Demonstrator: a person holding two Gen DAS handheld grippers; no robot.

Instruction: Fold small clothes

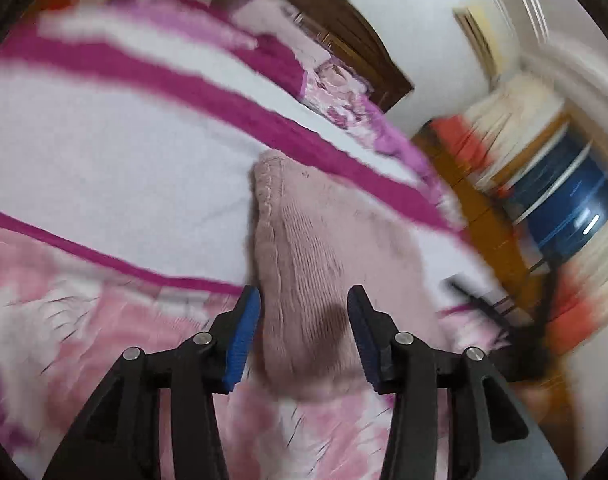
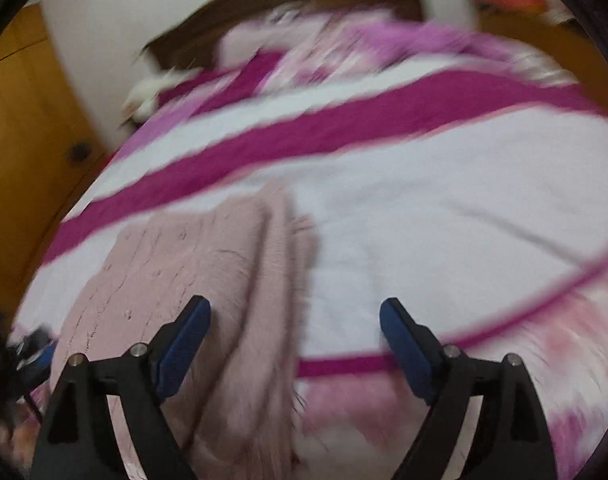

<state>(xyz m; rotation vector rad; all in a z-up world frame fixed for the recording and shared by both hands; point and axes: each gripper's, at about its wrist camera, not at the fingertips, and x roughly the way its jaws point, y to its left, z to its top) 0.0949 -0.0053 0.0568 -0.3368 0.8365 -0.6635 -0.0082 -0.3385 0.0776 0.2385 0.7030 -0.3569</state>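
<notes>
A: Starting on the left, what is there?

B: The left gripper [image 1: 304,300] hangs over a pink knitted garment [image 1: 304,248] lying on the bedspread [image 1: 103,152], which is white with magenta stripes. Its blue pads stand apart on either side of the knit, and neither presses on it.

A: And the garment itself?

B: It lies folded on the white band of the spread, one stitched edge running away from the camera. A dark wooden headboard [image 1: 344,32] stands behind.

A: On the right?

B: The right gripper [image 2: 295,312] has its jaws spread wide and empty. The garment sits below its left finger [image 2: 183,340]. Both views are blurred.
</notes>
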